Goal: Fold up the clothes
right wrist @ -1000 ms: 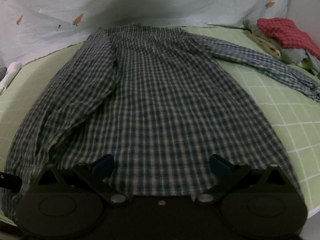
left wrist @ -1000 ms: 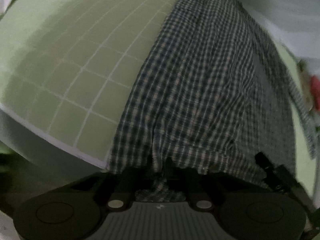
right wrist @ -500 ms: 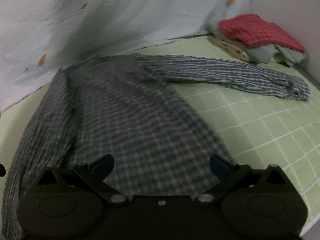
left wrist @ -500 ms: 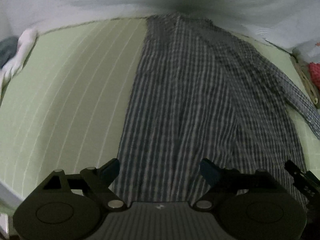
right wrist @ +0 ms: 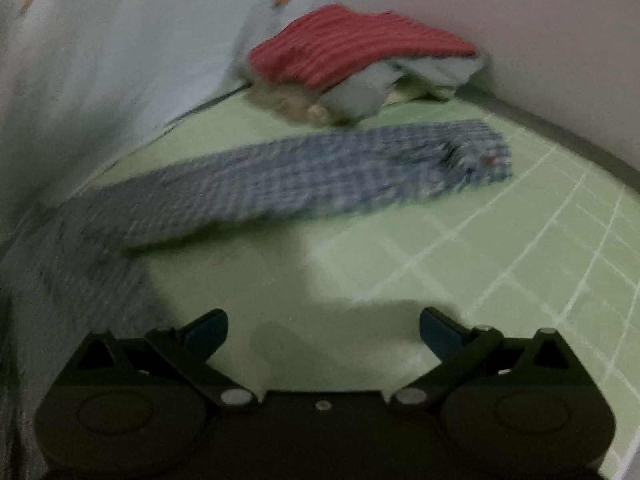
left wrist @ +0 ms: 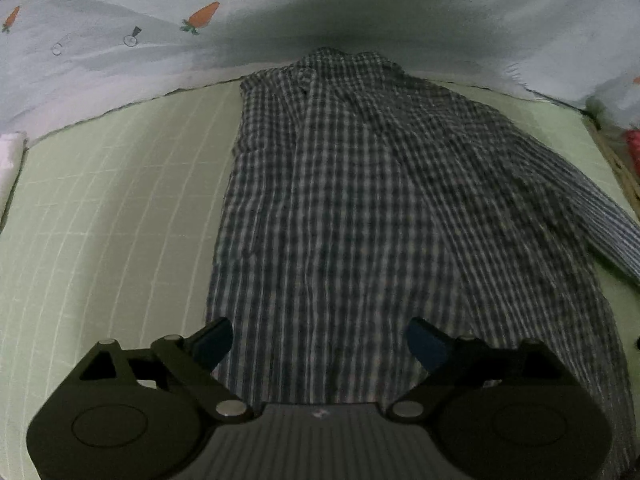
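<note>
A dark checked shirt [left wrist: 360, 200] lies flat on the green gridded sheet [left wrist: 100, 220], collar at the far end, hem nearest me. My left gripper [left wrist: 320, 338] hovers over the hem with its jaws still opening; the pads grip nothing and the cloth lies flat below them. In the right wrist view the shirt's right sleeve [right wrist: 300, 176] stretches out sideways, its cuff [right wrist: 480, 152] at the right end. My right gripper [right wrist: 322, 328] stands open above bare sheet, short of the sleeve, with nothing between its fingers. This view is blurred.
A pile of clothes with a red ribbed piece [right wrist: 352, 48] on top sits behind the sleeve, against a pale wall. A white carrot-print blanket [left wrist: 120, 40] bunches along the far side of the sheet. White cloth [left wrist: 8, 152] shows at the left edge.
The left gripper let go of the shirt hem and opened wide, rolling to face the whole shirt. The right gripper swung right, from the shirt body to the outstretched sleeve.
</note>
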`<action>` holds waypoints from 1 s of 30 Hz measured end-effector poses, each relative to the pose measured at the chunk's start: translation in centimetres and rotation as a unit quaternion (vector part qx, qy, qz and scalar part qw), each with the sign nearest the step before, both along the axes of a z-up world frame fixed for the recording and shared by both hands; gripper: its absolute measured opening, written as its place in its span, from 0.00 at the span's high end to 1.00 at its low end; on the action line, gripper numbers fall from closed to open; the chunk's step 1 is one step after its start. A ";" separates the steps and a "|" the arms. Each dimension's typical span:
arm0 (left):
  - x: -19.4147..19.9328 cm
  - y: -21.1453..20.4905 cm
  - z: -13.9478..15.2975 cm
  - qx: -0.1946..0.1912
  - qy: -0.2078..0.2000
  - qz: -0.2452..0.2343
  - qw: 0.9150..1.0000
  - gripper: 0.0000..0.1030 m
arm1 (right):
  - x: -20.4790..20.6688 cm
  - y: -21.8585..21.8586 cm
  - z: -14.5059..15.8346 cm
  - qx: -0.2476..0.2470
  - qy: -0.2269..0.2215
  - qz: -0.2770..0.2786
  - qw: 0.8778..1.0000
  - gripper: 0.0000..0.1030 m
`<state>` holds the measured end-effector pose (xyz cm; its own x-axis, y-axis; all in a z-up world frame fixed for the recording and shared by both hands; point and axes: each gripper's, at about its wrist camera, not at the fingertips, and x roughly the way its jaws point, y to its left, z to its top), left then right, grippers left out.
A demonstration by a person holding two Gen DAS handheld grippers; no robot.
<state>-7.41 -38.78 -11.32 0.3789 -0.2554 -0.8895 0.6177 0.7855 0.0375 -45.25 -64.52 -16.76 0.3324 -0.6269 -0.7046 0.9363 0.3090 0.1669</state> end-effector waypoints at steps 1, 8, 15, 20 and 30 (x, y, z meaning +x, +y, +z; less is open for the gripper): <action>0.5 -0.3 -0.4 0.006 0.004 0.002 1.000 0.09 | 0.2 -0.7 0.0 0.002 -0.002 -0.007 1.000 0.00; 3.1 -0.9 -4.3 0.053 0.050 0.031 0.997 0.06 | 0.9 -4.1 0.0 -0.005 -0.015 -0.031 0.999 0.00; 4.1 -1.1 -5.3 0.051 0.068 0.035 0.996 0.00 | 0.7 -9.0 0.4 -0.002 -0.056 -0.113 0.992 0.00; 4.2 -1.0 -5.5 0.044 0.072 0.036 0.996 0.00 | 2.2 -11.8 0.0 -0.028 -0.006 -0.129 0.991 0.00; 3.7 -0.9 -5.3 0.040 0.066 0.036 0.996 0.00 | 6.1 -11.9 0.5 -0.059 0.068 -0.018 0.996 0.60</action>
